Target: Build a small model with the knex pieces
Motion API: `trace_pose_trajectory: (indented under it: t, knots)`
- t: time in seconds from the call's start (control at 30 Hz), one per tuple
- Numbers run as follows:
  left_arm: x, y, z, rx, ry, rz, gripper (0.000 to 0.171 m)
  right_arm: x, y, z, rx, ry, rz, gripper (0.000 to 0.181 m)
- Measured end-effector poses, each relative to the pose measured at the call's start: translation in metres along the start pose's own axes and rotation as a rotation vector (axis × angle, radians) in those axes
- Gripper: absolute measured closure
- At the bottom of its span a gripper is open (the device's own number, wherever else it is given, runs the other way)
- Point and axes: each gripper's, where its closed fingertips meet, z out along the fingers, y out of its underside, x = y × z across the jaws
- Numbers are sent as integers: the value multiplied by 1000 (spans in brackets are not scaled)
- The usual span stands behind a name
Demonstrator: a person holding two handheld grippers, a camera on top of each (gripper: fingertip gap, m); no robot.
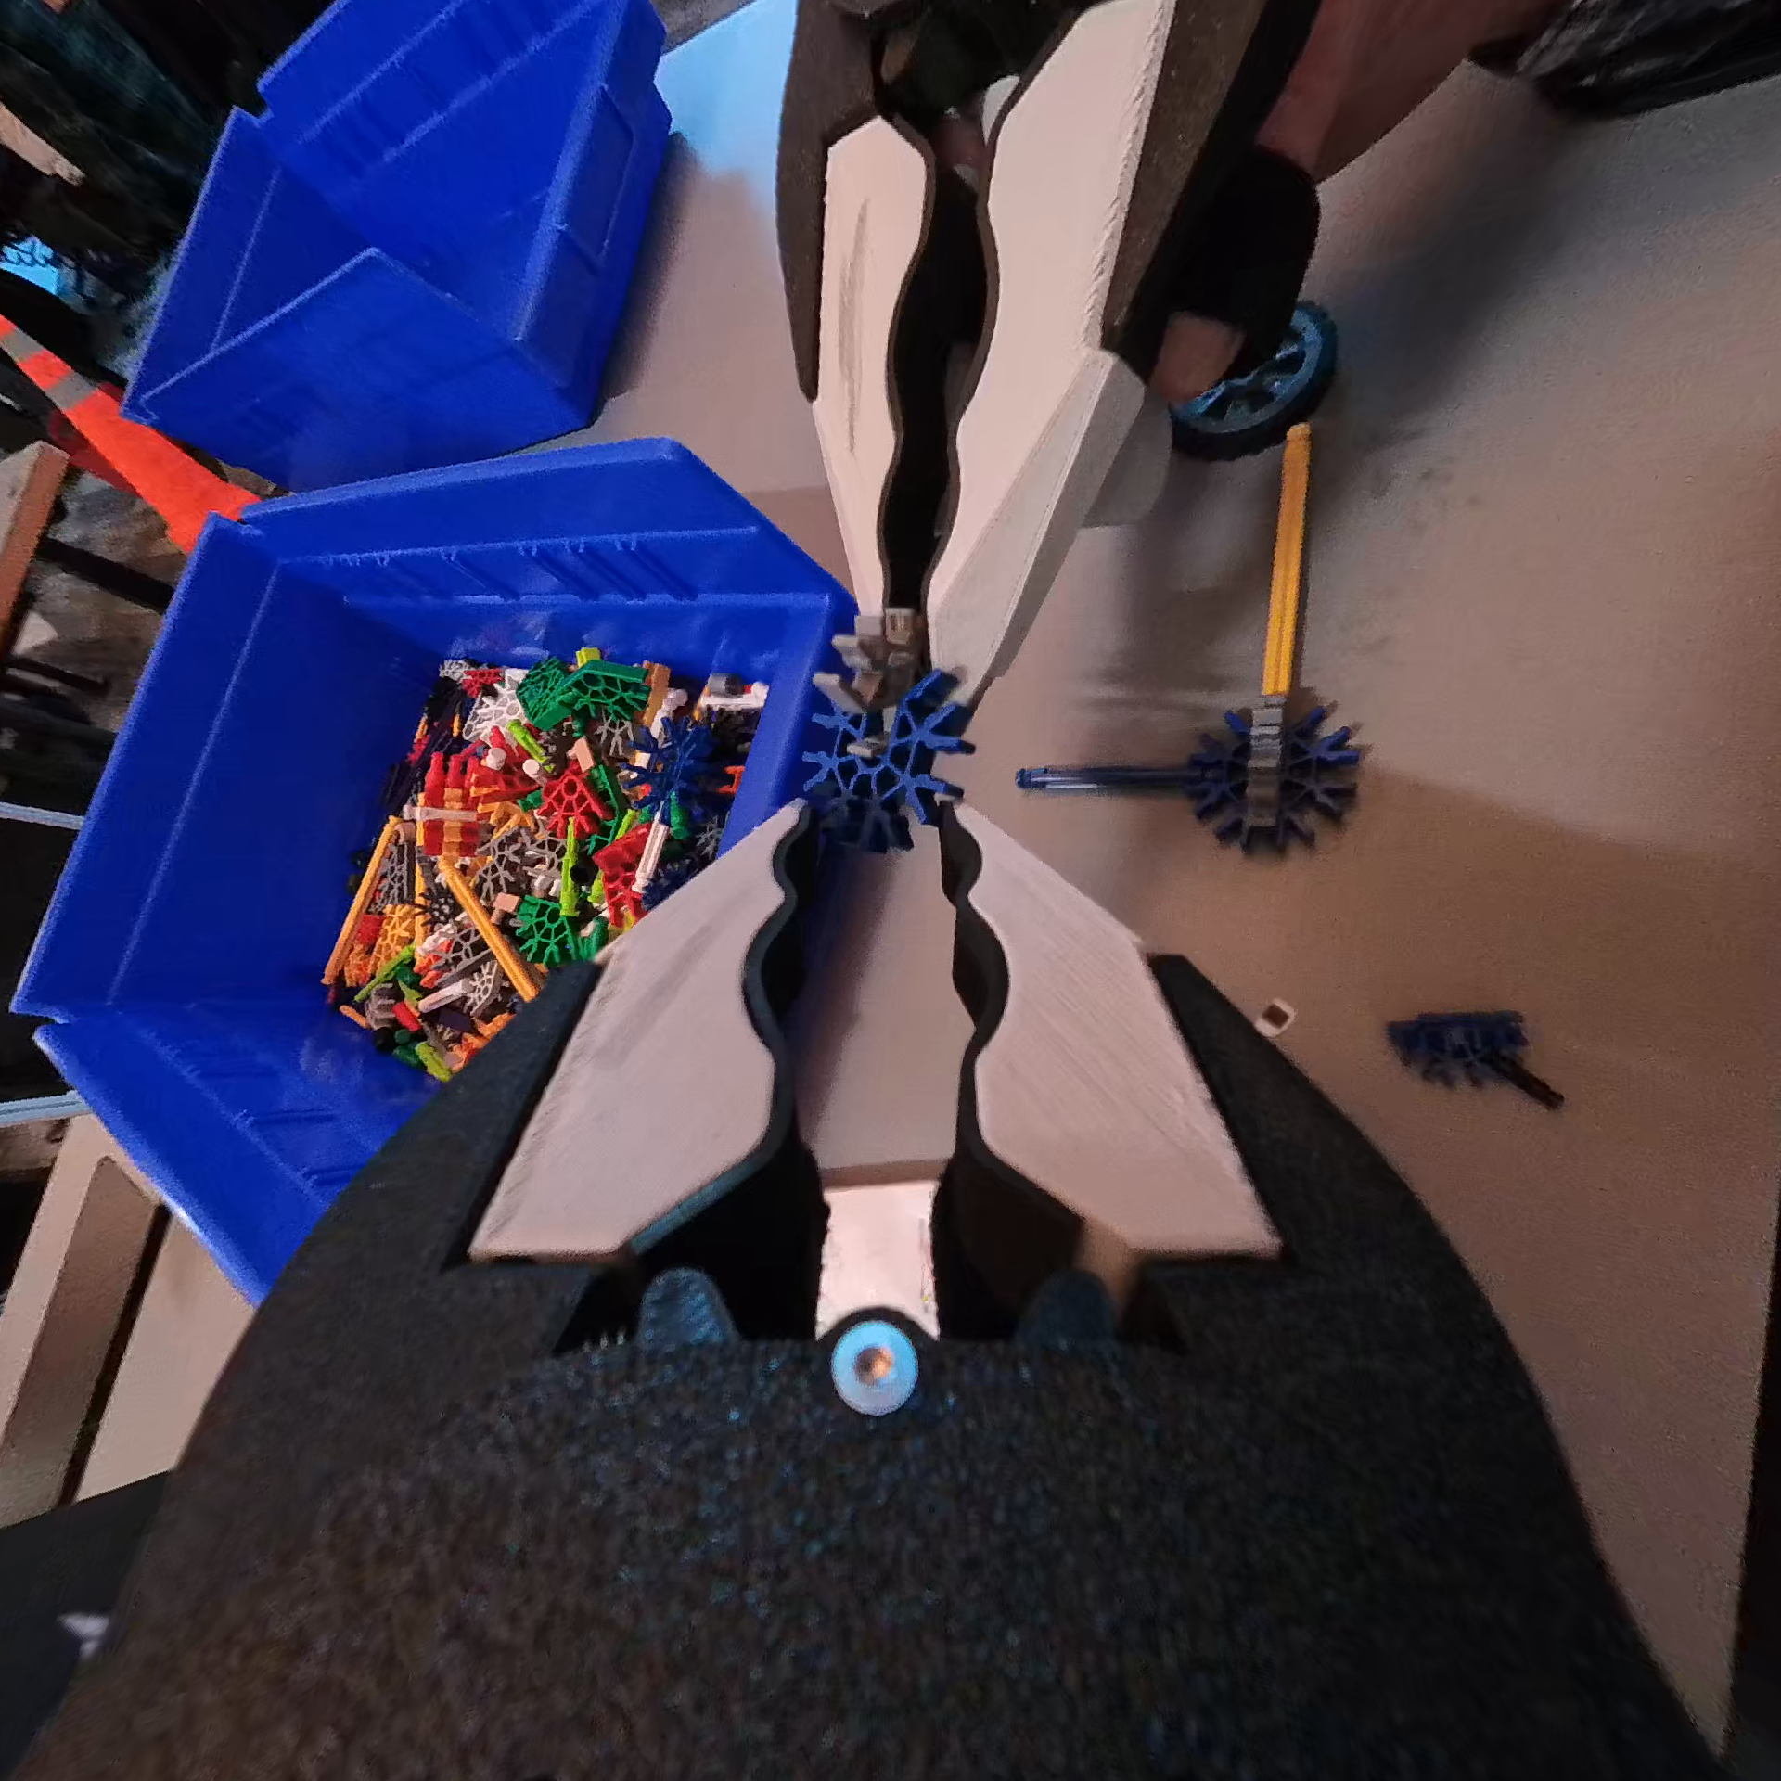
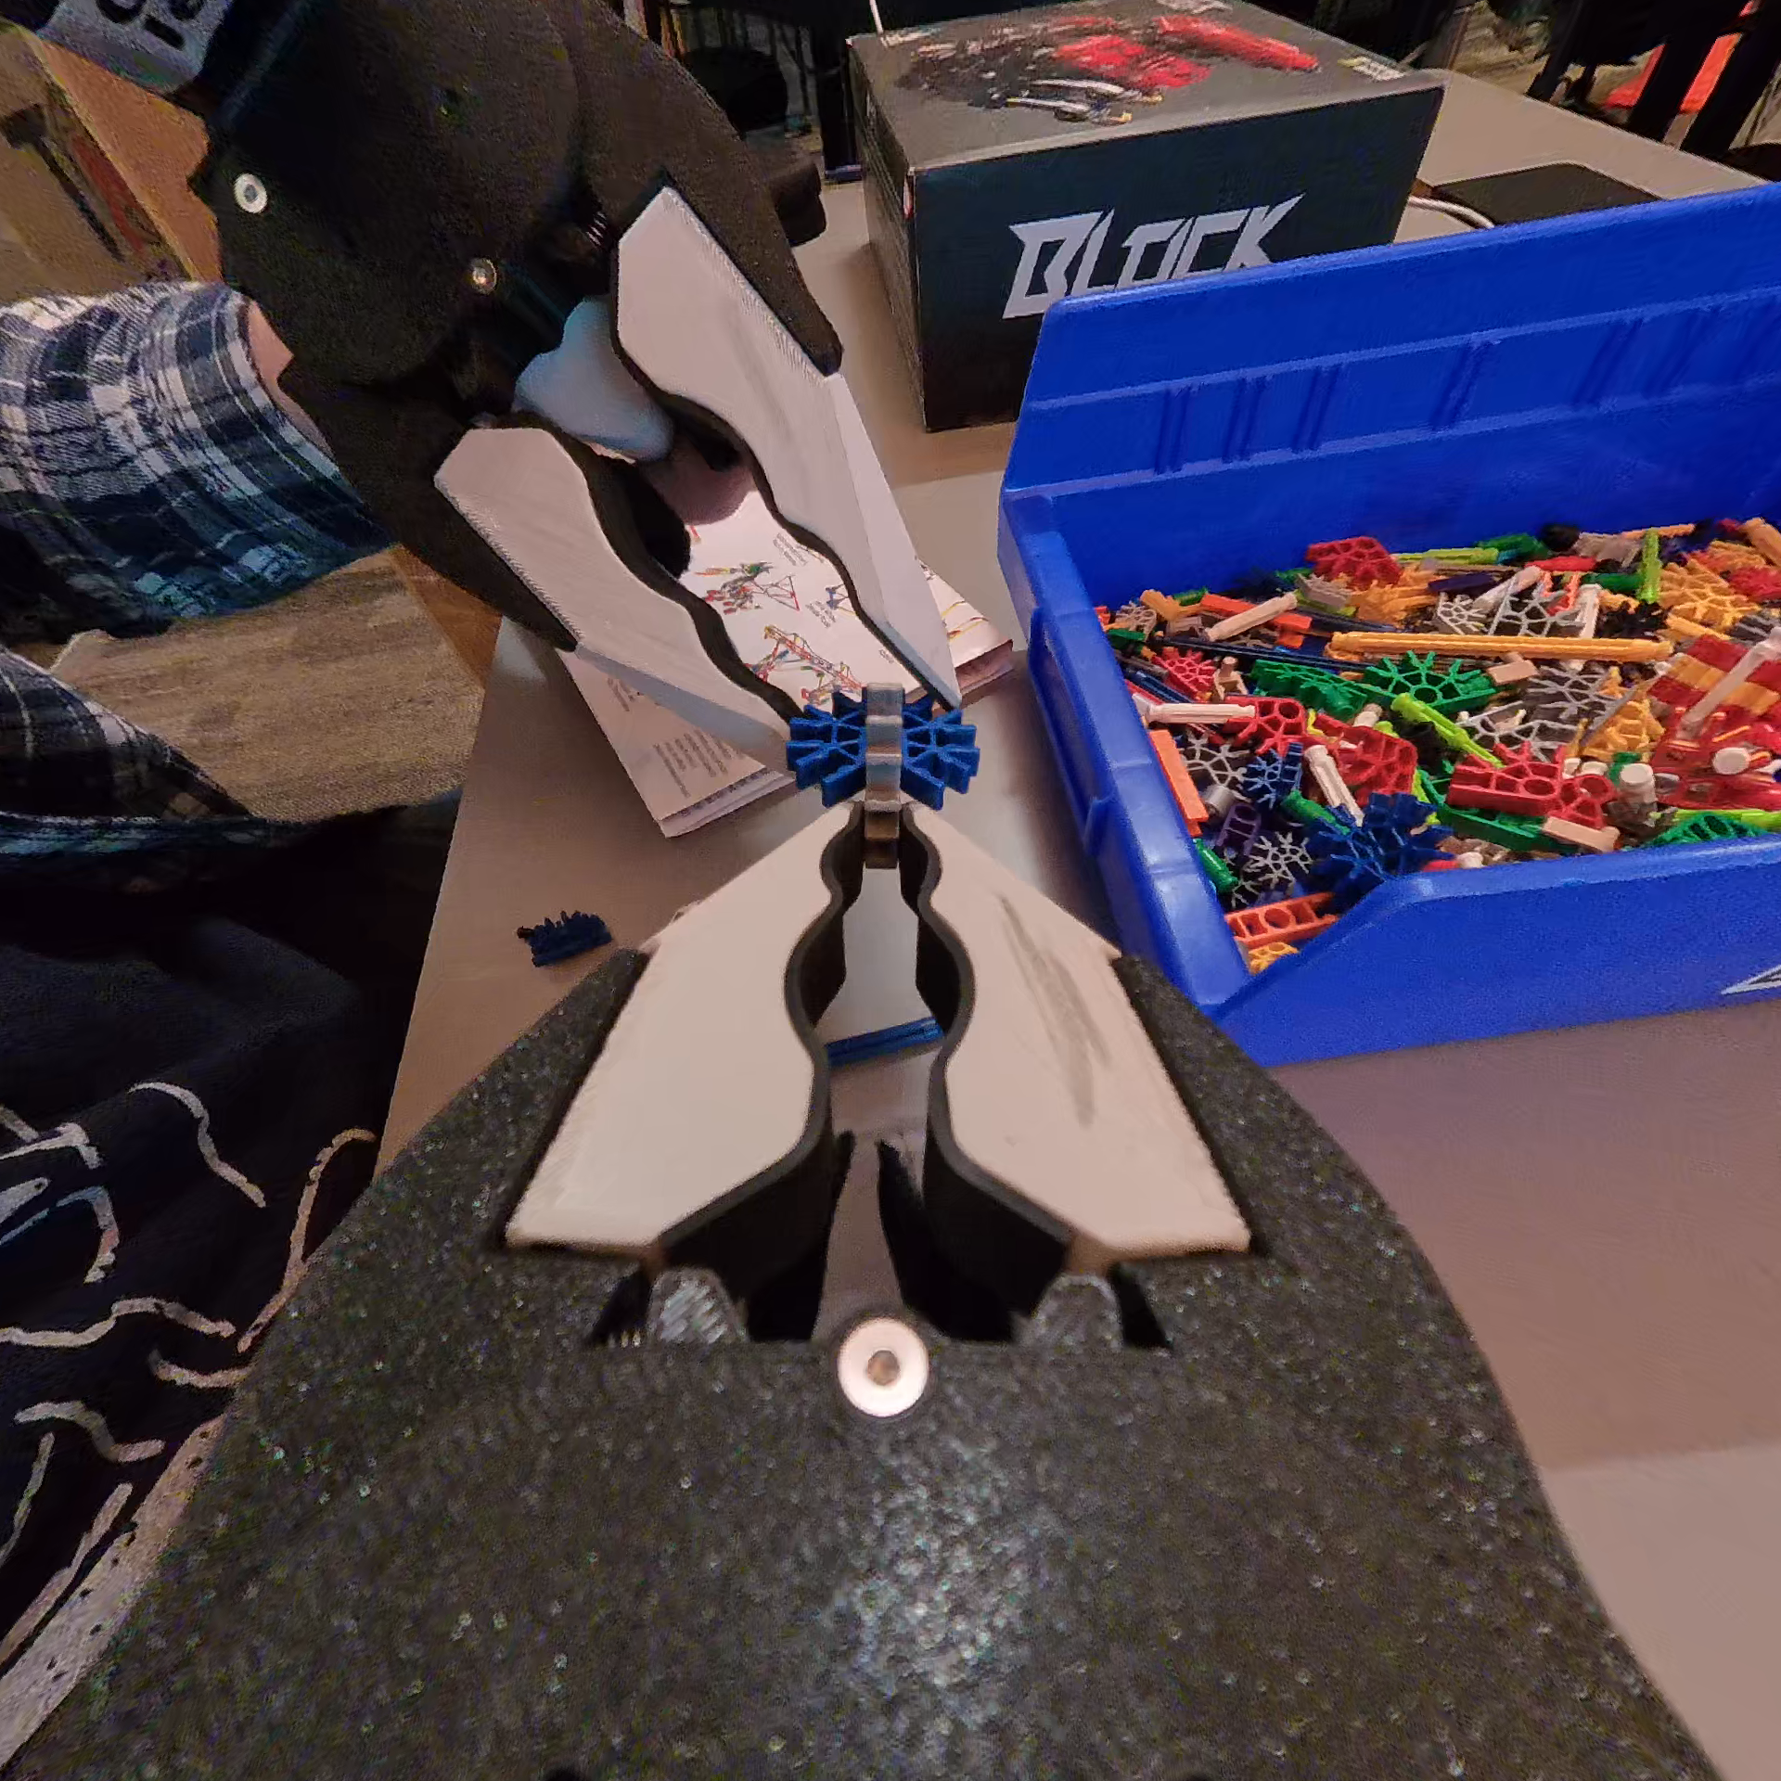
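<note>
My left gripper (image 1: 877, 819) is shut on a blue snowflake-shaped connector (image 1: 882, 761), its two tips pressed on the connector's sides. My right gripper (image 2: 882, 829) is shut on a grey connector (image 2: 882, 761) that is slotted crosswise into the blue connector (image 2: 925, 747). The two grippers meet tip to tip above the table. The right gripper (image 1: 911, 641) comes in from the top of the left wrist view. The left gripper (image 2: 872, 718) comes in from the upper left of the right wrist view.
A blue bin (image 1: 241, 771) (image 2: 1446, 964) full of mixed colourful building pieces stands beside the grippers, and another blue bin (image 1: 385, 241) stands behind it. On the table lie a blue-and-grey connector assembly (image 1: 1272, 771) with a yellow rod (image 1: 1287, 559), a blue wheel (image 1: 1262, 385), a small blue piece (image 1: 1465, 1046), an instruction booklet (image 2: 713, 771) and a dark box (image 2: 1137, 193). Both grippers' tips are close together, under 4 cm apart. From the left gripper's tips to the small blue piece (image 1: 1465, 1046) is close to 11 centimetres. My right wrist view (image 2: 551, 936) looks at it from another angle.
</note>
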Motion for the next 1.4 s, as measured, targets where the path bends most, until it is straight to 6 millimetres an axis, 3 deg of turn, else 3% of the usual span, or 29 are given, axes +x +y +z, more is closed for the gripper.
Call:
trace_pose_trajectory:
  t: [0.37, 0.73, 0.93, 1.2, 1.33, 1.4]
  knots:
    - [-10, -6, -2, 25, -118, 24, 151, 5, -7, -4, 37, 34, 3, 176]
    - [-24, -19, -7, 133, -211, -81, 158, 9, -24, -12, 149, 21, 96, 176]
    - [-28, -21, -9, 83, -317, 52, 162, 10, -26, -13, 170, 9, 136, 176]
    - [-33, -27, -3, 157, -328, -139, 168, 15, -35, -18, 240, 19, 193, 174]
    - [-37, -31, -5, 118, -391, -33, 168, 17, -38, -21, 254, 25, 201, 175]
    - [-39, -34, -6, 132, -388, -65, 168, 17, -40, -23, 272, 22, 213, 176]
